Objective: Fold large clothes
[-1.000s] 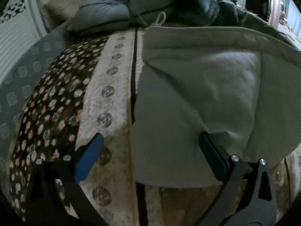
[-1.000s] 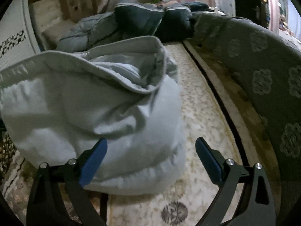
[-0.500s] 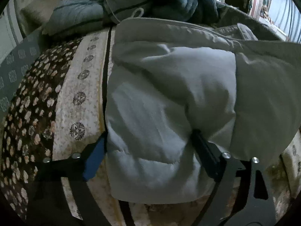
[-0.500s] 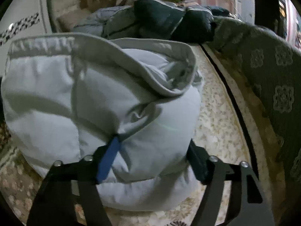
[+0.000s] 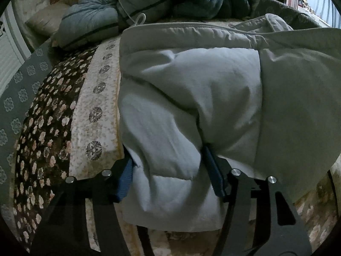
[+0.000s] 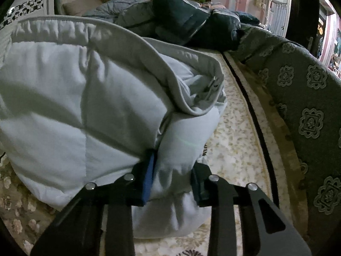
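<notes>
A large padded pale grey garment (image 5: 191, 98) lies folded in a thick bundle on the patterned bed cover (image 5: 96, 111). My left gripper (image 5: 168, 170) is shut on the near left corner of the bundle, its blue pads pressed into the padding. In the right wrist view the same garment (image 6: 85, 98) fills the left and middle. My right gripper (image 6: 172, 175) is shut on the near right corner of the bundle, with fabric bulging between the fingers.
Folded blue-grey and dark padded jackets (image 5: 132, 15) are stacked at the far end of the bed, also shown in the right wrist view (image 6: 187, 21). A grey flower-patterned bed border (image 6: 298, 98) runs along the right, and another border (image 5: 19, 93) along the left.
Both grippers moved forward onto the garment's near edge and closed on it. They were open and apart from it one second ago.
</notes>
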A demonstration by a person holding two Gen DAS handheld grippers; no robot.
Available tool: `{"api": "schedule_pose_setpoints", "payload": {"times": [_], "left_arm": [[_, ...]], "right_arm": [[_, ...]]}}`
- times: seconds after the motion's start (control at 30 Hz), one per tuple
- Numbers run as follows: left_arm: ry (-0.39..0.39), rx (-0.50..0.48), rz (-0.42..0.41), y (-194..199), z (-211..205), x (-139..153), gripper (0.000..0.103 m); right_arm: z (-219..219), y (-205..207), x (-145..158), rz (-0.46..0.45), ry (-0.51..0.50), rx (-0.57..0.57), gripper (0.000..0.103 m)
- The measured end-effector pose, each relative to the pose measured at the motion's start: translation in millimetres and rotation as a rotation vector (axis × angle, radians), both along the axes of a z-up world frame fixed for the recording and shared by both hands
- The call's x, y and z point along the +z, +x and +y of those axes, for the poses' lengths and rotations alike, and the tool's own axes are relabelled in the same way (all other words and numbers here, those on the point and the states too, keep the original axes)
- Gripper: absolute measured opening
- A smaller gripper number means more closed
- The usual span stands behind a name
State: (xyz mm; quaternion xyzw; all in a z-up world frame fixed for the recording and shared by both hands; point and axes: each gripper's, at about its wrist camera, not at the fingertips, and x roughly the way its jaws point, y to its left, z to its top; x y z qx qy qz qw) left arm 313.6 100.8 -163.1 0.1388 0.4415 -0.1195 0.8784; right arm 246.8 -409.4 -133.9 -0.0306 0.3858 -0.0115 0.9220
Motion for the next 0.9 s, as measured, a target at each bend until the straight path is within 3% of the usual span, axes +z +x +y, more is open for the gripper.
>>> {"api": "schedule_pose_setpoints", "payload": {"times": [0.13,0.27,0.37,0.57,0.63,0.77,0.83,0.9], "left_arm": [[0.003,0.018,-0.004,4.7,-16.8,1.5,0.057],[-0.014,0.05,-0.009,2.2,-9.8,1.5,0.039],[-0.025,0.07,-0.04,-12.3,-8.4,15.0,0.025],[-0.041,0.057,-0.173,-36.4,-17.0,64.2,0.02],[-0.033,0.055,-0.196,-25.4,-24.0,75.7,0.02],[-0.06,0.103,-0.167,45.3,-20.6,94.1,0.02],[-0.055,0.144,-0.119,80.3,-14.8,87.1,0.021],[-0.041,0.205,-0.033,116.7,-2.6,61.8,0.022]], "right_arm": [[7.0,-0.6,1.0,0.003,-0.031,-0.025,0.027],[11.3,-8.9,8.9,-0.013,-0.036,-0.05,0.016],[10.5,-25.8,26.7,-0.08,-0.023,-0.072,0.012],[23.0,-43.7,78.3,-0.281,-0.072,-0.084,0.011],[27.9,-24.6,94.7,-0.32,-0.085,-0.079,0.011],[33.0,40.0,113.1,-0.324,-0.147,-0.087,0.01],[24.3,88.5,104.1,-0.239,-0.142,-0.125,0.01],[8.8,129.4,79.8,-0.088,-0.071,-0.169,0.01]]}}
